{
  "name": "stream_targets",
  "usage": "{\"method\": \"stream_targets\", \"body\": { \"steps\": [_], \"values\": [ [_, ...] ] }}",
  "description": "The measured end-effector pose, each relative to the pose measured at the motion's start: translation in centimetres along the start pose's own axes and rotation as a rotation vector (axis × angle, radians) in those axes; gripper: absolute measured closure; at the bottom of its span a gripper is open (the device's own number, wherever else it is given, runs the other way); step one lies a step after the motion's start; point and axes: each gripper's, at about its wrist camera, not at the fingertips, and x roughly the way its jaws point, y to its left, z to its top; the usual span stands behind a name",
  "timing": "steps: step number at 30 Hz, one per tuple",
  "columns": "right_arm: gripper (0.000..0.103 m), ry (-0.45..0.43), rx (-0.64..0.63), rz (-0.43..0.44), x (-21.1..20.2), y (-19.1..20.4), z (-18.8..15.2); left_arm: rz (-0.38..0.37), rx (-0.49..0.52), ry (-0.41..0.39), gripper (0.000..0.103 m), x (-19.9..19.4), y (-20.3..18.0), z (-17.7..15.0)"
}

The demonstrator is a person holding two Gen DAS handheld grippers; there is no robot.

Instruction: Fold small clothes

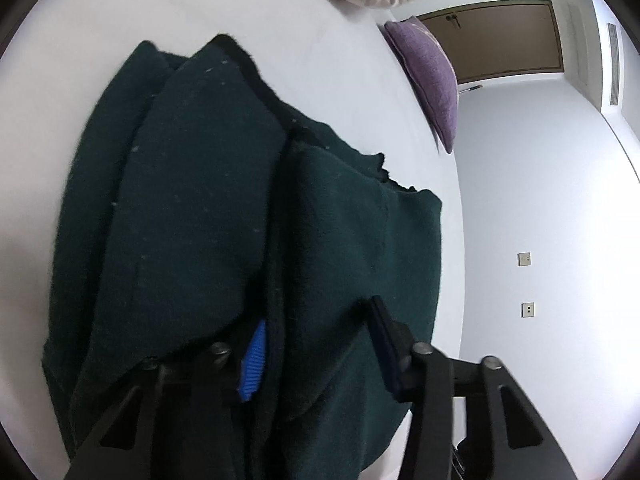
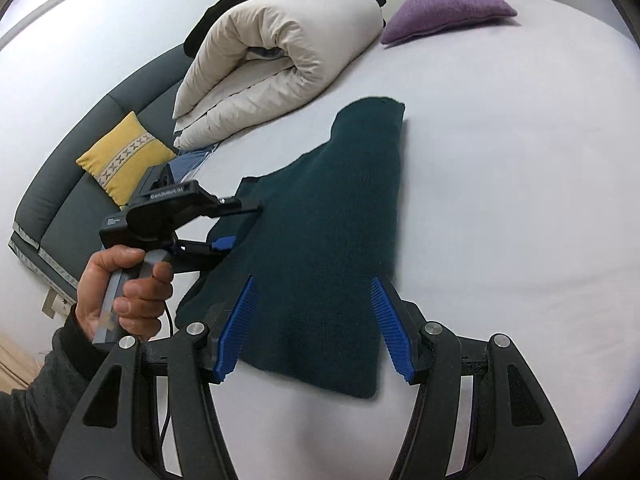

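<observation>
A dark green knitted garment (image 2: 340, 200) lies partly folded on the white bed sheet (image 2: 500, 200). In the left wrist view the garment (image 1: 200, 200) fills most of the picture, with a black trimmed edge across its top. My left gripper (image 1: 316, 312) has a thick fold of this cloth bunched between its fingers. From the right wrist view, the left gripper (image 2: 244, 226) clamps the garment's left edge, held by a person's hand (image 2: 120, 280). My right gripper (image 2: 313, 280) hovers over the garment's near end, jaws apart, blue pads (image 2: 244, 312) touching nothing.
A rolled cream duvet (image 2: 280, 60) with a black cloth on it lies at the bed's far side. A purple cushion (image 2: 448, 12) sits at the far right corner. Left of the bed stands a grey sofa (image 2: 60, 208) bearing a yellow cushion (image 2: 124, 156).
</observation>
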Motion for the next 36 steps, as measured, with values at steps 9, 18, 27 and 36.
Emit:
{"method": "stream_targets", "body": {
  "steps": [9, 18, 27, 36],
  "values": [
    [0.045, -0.014, 0.029, -0.058, 4.0, -0.2, -1.5, -0.008, 0.092, -0.038, 0.091, -2.0, -1.4, 0.1],
    [0.045, -0.004, -0.061, -0.057, 5.0, 2.8, -1.3, -0.064, 0.103, -0.076, 0.091, -6.6, -0.4, 1.8],
    [0.044, 0.120, -0.236, -0.051, 10.5, 9.1, -2.4, -0.029, 0.031, -0.069, 0.092, -9.0, 5.5, 3.9],
    [0.046, 0.165, -0.195, -0.045, 12.0, 9.1, -3.3, 0.020, -0.014, -0.126, 0.079, -8.9, 7.9, 2.7]
  ]
}}
